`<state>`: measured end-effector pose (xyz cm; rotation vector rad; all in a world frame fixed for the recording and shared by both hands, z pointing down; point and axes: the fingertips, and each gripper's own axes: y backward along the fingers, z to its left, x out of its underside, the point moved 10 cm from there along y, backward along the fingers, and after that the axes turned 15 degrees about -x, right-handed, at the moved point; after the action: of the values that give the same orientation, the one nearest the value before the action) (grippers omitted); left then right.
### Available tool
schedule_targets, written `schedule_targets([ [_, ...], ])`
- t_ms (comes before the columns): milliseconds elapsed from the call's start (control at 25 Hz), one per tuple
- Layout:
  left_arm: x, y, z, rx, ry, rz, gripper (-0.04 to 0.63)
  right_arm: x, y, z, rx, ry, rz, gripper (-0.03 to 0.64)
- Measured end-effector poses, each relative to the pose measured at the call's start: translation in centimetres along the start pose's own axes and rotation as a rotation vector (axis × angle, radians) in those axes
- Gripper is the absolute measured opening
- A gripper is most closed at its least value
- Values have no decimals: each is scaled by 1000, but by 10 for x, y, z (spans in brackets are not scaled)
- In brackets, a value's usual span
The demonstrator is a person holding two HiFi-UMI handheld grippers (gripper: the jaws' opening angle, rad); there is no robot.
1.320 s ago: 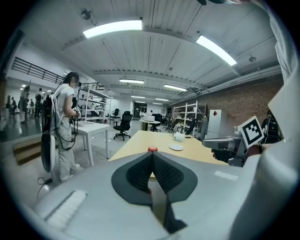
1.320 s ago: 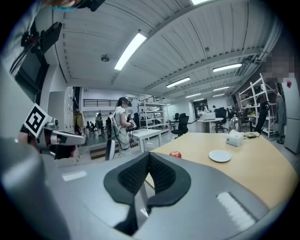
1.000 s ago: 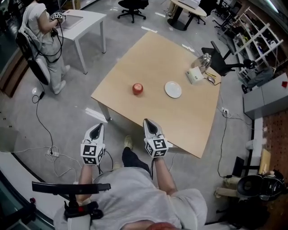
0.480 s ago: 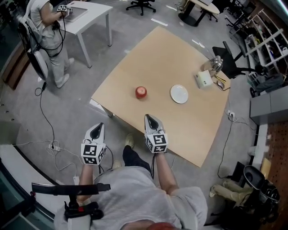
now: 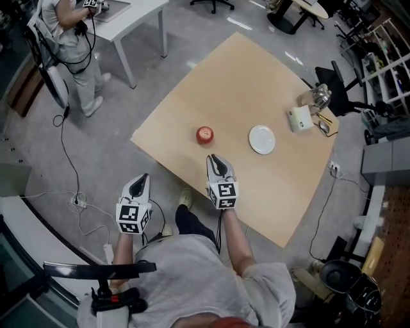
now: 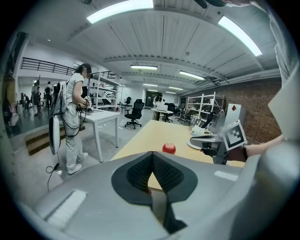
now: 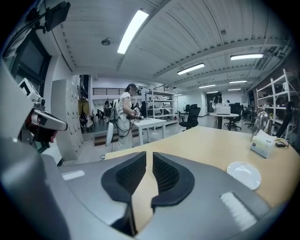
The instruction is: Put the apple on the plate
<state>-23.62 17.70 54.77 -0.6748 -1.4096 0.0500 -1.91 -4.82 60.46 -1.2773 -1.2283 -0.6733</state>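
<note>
A red apple [image 5: 205, 134] lies on the light wooden table [image 5: 243, 77], with a white plate [image 5: 262, 139] a short way to its right. My right gripper [image 5: 214, 157] is over the table's near edge, just short of the apple. Its jaws have just been opening and a narrow gap shows between them with nothing inside [image 7: 149, 153]. The plate [image 7: 243, 174] is to its front right; the apple is hidden in this view. My left gripper [image 5: 142, 177] hangs off the table over the floor, jaws shut and empty [image 6: 152, 153]. It sees the apple [image 6: 168, 148] ahead.
A white box [image 5: 298, 119] and a glass jar [image 5: 318, 97] sit near the table's far right corner. A person [image 5: 70, 38] stands by a white table [image 5: 138, 13] at the upper left. Cables run across the floor on the left.
Both grippers have moved forward towards the table. The right one now reaches over the near edge and sits closer to the apple.
</note>
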Motion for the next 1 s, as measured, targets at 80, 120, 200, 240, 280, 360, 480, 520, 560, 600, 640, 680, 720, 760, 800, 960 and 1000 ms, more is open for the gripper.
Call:
schedule_targets([
  [80, -2, -5, 0, -5, 3, 8, 20, 1, -9, -6, -8, -1, 12, 51],
  [120, -3, -8, -1, -8, 4, 11, 20, 1, -13, -11, -11, -1, 18, 52],
  [200, -5, -15, -4, -11, 4, 15, 20, 3, -21, -20, -19, -3, 30, 64],
  [240, -5, -18, -5, -13, 5, 17, 20, 5, -25, -24, -23, -5, 36, 72],
  [280, -6, -21, -6, -16, 6, 19, 20, 6, -28, -29, -27, -6, 42, 79],
  [360, -6, -27, -7, -22, 8, 25, 20, 9, -35, -36, -34, -8, 56, 93],
  [480, -8, -34, -6, -33, 11, 36, 20, 11, -46, -45, -45, -11, 73, 122],
  [520, -8, -36, -6, -37, 13, 40, 20, 12, -50, -48, -50, -11, 80, 136],
  [560, -8, -37, -5, -40, 15, 44, 20, 13, -53, -50, -55, -12, 89, 143],
  [600, -8, -38, -5, -42, 16, 47, 20, 13, -56, -52, -60, -14, 98, 150],
  [640, -9, -39, -6, -44, 17, 50, 20, 14, -58, -54, -64, -15, 106, 164],
  [680, -9, -40, -6, -46, 18, 53, 20, 15, -60, -55, -67, -16, 113, 170],
  [720, -9, -41, -7, -48, 19, 56, 20, 15, -63, -57, -71, -15, 117, 181],
  [760, -9, -43, -7, -49, 20, 59, 20, 16, -66, -59, -76, -14, 121, 193],
  [800, -9, -44, -7, -51, 21, 62, 20, 17, -69, -60, -81, -12, 126, 204],
  [960, -7, -48, -8, -58, 27, 79, 20, 21, -80, -66, -100, -7, 147, 236],
  [1000, -6, -48, -8, -60, 29, 84, 20, 23, -83, -67, -102, -5, 151, 250],
])
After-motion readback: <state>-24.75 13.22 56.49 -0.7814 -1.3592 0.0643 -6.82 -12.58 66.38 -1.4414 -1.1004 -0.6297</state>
